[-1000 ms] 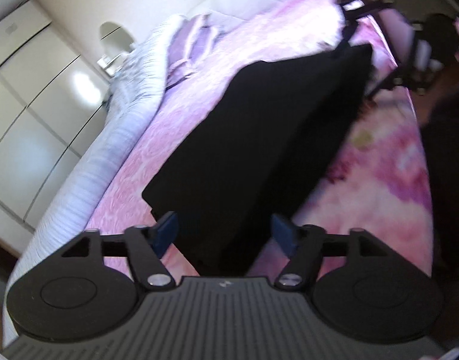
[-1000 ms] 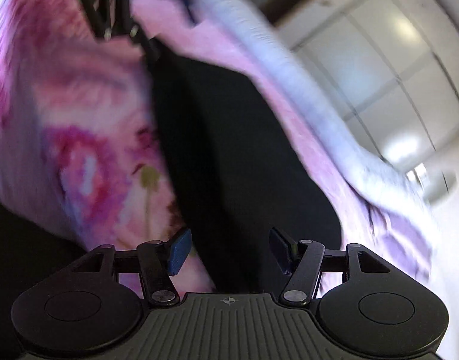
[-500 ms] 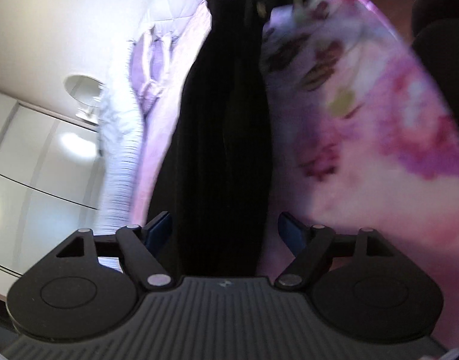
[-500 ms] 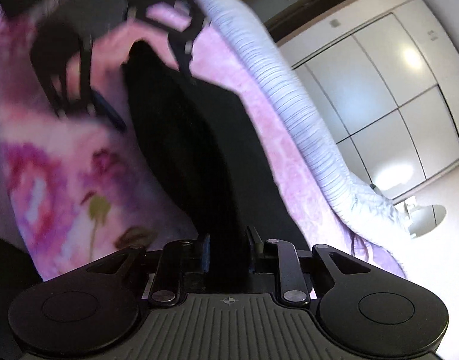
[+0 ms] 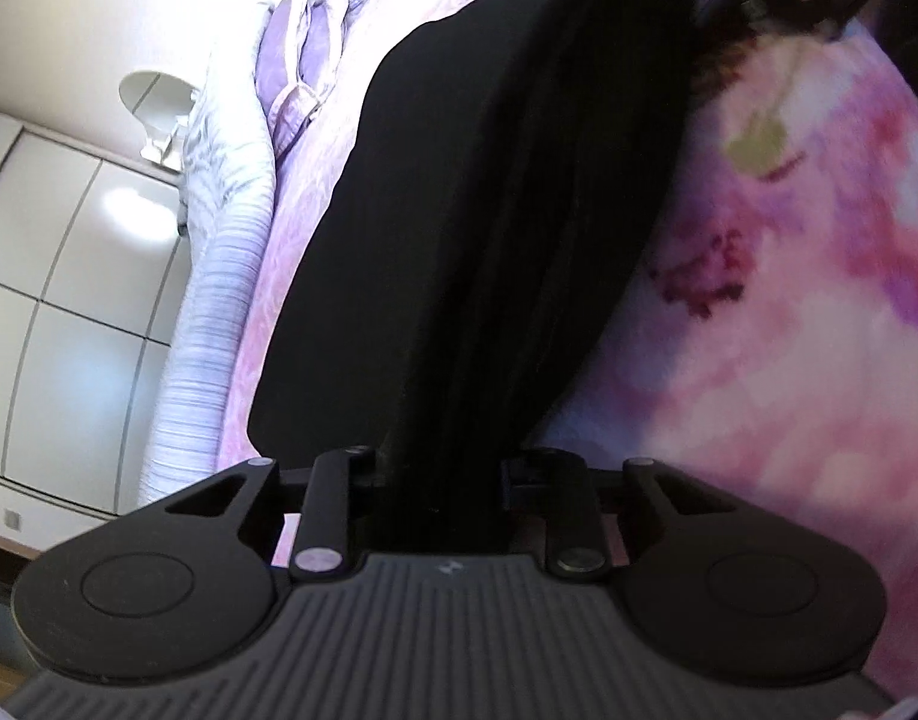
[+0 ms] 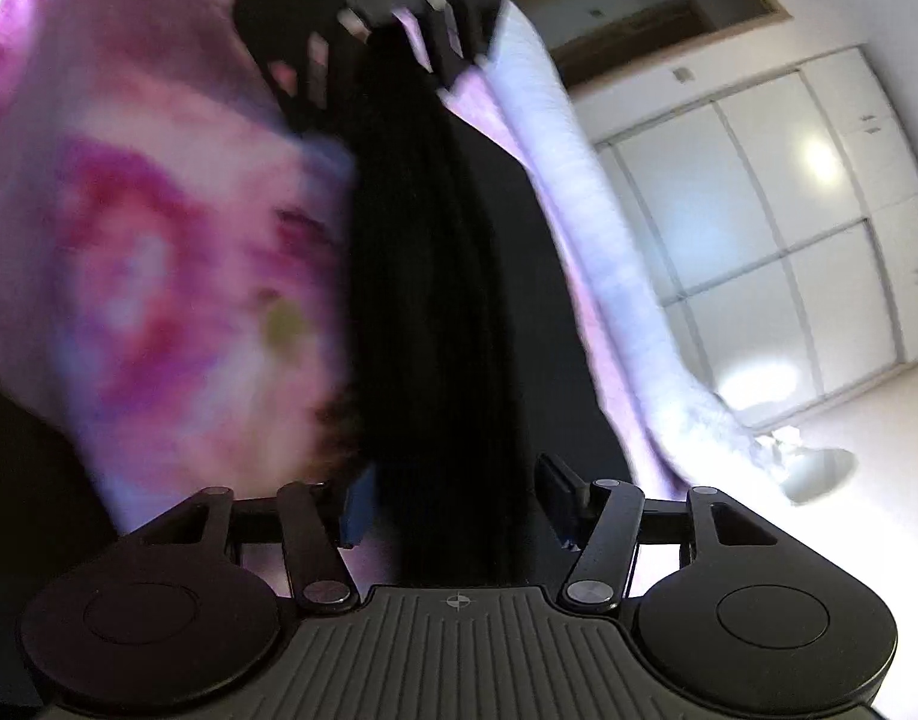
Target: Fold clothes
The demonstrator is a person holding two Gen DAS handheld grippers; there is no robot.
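Black garment [image 5: 489,228], a dark cloth gathered lengthwise into a long bunched band, lies on a pink floral bedspread [image 5: 789,312] and runs from one gripper to the other. Left gripper [image 5: 438,480]: jaws closing, drawn in against both sides of the bunched cloth, which passes between them and is pinched there. Right gripper [image 6: 453,498]: jaws opening; its blue pads [image 6: 357,507] stand apart from the cloth, which hangs between them without being pressed. In the right wrist view the left gripper [image 6: 387,42] appears at the far end of the garment [image 6: 435,276], blurred. Beyond the garment lie a lilac striped quilt [image 5: 219,276] along the bed's edge and a purple pillow [image 5: 297,60]. White wardrobe doors [image 6: 759,228] close the background.
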